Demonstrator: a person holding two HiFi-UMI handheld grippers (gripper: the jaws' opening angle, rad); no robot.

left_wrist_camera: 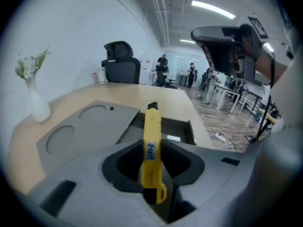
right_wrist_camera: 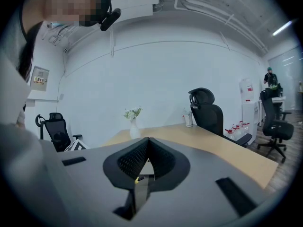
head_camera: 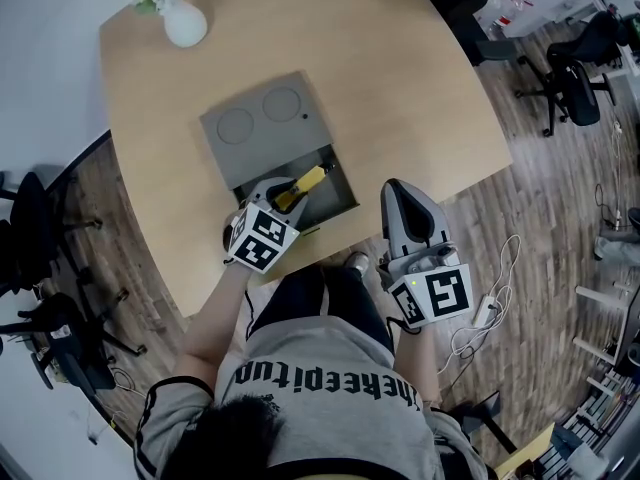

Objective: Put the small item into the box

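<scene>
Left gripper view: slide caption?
Left hand-held gripper holds a yellow utility knife, pointed at the open grey box.

The left tool (head_camera: 283, 194) is matt grey with black pads, and its cube carries black-and-white square markers; the right tool (head_camera: 400, 193) has the same colours. Between the left tool's jaws, the yellow plastic utility knife (left_wrist_camera: 152, 126) has a black tip and a white label with dark print. Just beyond that tool, the flat grey box (head_camera: 262, 118) lies on the pale wood-grain bench (head_camera: 400, 78). Further ahead, a white ceramic vase (head_camera: 185, 23) holds white blossoms and green leaves.
</scene>
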